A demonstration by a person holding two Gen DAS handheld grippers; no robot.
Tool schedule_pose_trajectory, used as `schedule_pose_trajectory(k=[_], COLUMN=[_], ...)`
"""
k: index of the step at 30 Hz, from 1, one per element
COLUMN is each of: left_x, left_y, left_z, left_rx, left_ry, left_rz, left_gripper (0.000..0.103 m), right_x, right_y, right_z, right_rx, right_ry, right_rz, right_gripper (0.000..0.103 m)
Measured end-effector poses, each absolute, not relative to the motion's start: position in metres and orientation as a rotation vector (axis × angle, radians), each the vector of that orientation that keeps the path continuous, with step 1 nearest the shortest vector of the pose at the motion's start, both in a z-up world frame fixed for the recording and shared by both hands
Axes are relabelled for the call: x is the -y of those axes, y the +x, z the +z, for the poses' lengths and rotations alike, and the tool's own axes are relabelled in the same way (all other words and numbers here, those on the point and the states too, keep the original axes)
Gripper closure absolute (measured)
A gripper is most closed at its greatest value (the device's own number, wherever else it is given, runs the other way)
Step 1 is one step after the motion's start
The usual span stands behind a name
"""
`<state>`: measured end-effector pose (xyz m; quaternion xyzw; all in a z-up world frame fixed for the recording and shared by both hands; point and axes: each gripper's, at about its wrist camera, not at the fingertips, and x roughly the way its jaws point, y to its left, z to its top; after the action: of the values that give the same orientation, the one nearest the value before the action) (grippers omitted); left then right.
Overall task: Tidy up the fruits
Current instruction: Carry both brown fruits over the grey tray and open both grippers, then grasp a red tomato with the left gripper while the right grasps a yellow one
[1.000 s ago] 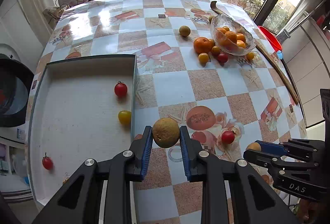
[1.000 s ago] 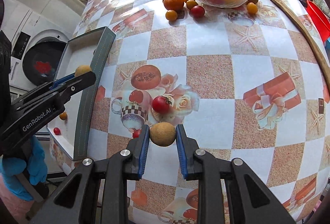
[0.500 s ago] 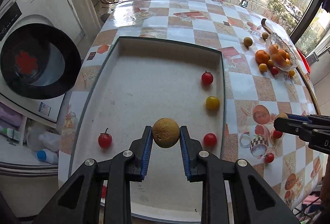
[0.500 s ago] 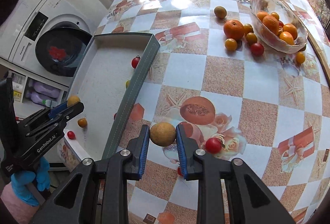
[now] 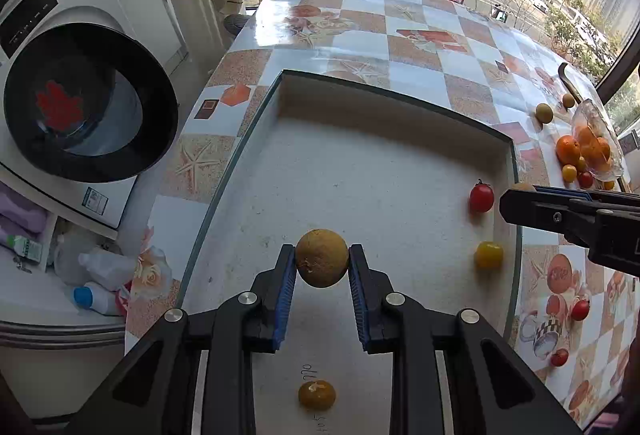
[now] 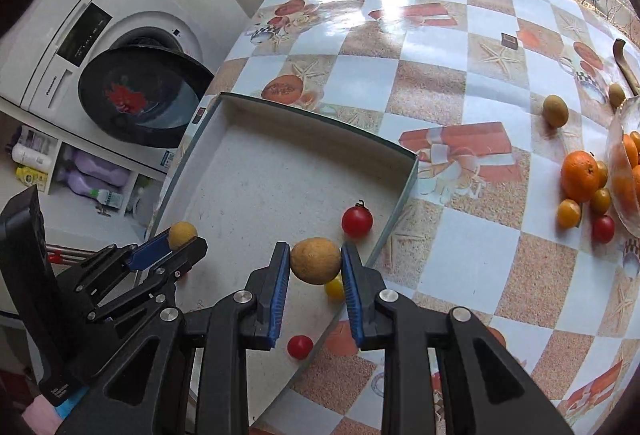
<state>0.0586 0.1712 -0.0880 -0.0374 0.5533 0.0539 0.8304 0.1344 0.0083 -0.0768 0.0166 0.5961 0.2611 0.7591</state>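
The left gripper (image 5: 322, 267) is clamped on a brown round fruit (image 5: 322, 263) above the middle of the tray (image 5: 256, 123). The right gripper (image 6: 315, 267) pinches a second brown fruit (image 6: 315, 260) over the tray's right rim, a red tomato (image 6: 357, 221) at its one o'clock.
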Motion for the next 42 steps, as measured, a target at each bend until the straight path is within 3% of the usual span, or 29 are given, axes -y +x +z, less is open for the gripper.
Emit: schedule_pose_trajectory(k=[27,30,32,33,34,35,37,42], left_x=[-0.177,-0.176,-0.177,-0.177,-0.176,-0.177,-0.176,-0.164], left_y=[0.076,0.077,0.076,0.076,0.075,0.075,0.070,0.068], left_z=[-0.117,-0.116,-0.116,-0.115,-0.115,-0.114,-0.104,-0.089], left_rx=[-1.221,-1.224,-1.224,-1.220,-1.220,-1.220,-1.149,-1.148], left_ry=[-0.045,-0.040,-0.050,-0.054,-0.059,-0.067,-0.082,-0.103], left_rz=[0.130,0.126,0.110,0.109,0.108,0.107,0.109,0.026], left_gripper=[0.075,0.075,0.074,0.074,0.069,0.041,0.018,0.018], right_x=[-0.052,-0.051,-0.047,-0.045,-0.043,-0.041,-0.034,-0.005], right_y=[0.171,0.172,0.170,0.170,0.170,0.169,0.168,0.156], right_z=[-0.121,-0.120,-0.116,-0.112,-0.108,-0.104,-0.093,-0.069], right_rx=[-1.352,-1.364,-1.351,-1.342,-1.336,-1.329,-1.304,-1.247], right_ry=[-0.059,-0.036,-0.016,-0.003,0.009,0.021,0.046,0.108], right_rz=[0.522,0.530,0.534,0.541,0.547,0.552,0.551,0.515], right_gripper=[0.074,0.061,0.036,0.035,0.033,0.028,0.022,0.017])
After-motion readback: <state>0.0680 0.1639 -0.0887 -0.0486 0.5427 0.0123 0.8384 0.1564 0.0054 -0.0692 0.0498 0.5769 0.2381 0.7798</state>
